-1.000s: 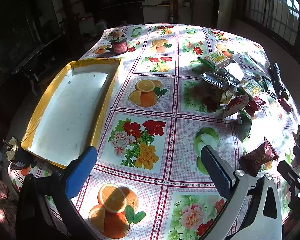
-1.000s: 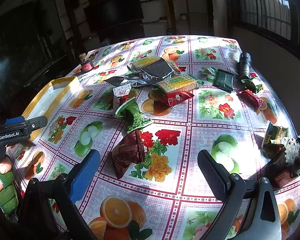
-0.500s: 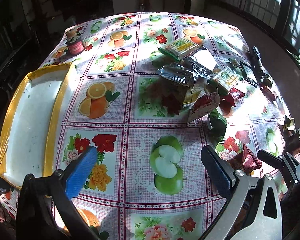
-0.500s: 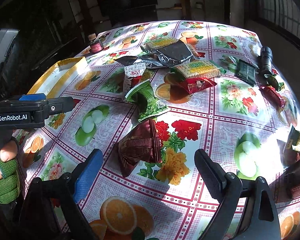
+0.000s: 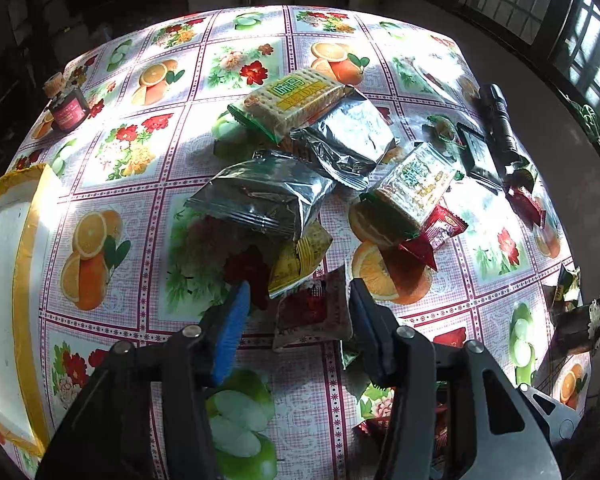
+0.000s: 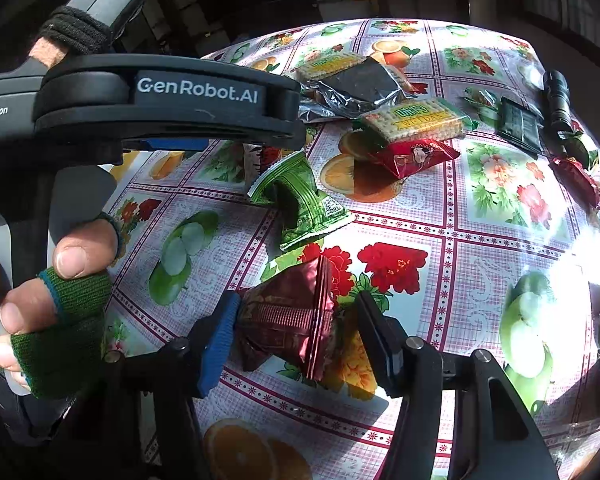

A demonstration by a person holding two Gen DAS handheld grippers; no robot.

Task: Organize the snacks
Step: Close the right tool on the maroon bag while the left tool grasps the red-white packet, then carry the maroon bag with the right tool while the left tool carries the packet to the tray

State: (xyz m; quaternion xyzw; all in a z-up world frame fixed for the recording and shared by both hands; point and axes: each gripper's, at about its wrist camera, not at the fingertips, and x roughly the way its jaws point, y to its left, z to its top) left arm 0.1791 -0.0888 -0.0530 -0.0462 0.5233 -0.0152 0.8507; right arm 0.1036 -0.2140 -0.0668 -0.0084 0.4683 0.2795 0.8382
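Observation:
Snack packets lie piled on a fruit-print tablecloth [image 5: 140, 148]. My left gripper [image 5: 298, 294] is open, its jaws on either side of a white-and-red packet [image 5: 314, 312] that lies on the cloth. Beyond it are a yellow packet [image 5: 300, 256], two silver bags [image 5: 264, 196] and cracker packs [image 5: 296, 98]. My right gripper [image 6: 296, 312] is open around a maroon foil packet [image 6: 288, 316]; its left pad touches the packet, the right one stands apart. A green packet [image 6: 300, 196] lies just beyond it.
A white tray with a yellow rim [image 5: 4, 280] sits at the table's left edge. A small red jar [image 5: 68, 108] stands at the far left. A black flashlight [image 5: 500, 128] and dark packets lie at the right. The left gripper's body [image 6: 160, 96] fills the right view's upper left.
Both grippers moved forward and down onto the pile and narrowed. The left now straddles the white-and-red packet, the right the maroon packet. The left gripper came close beside the right.

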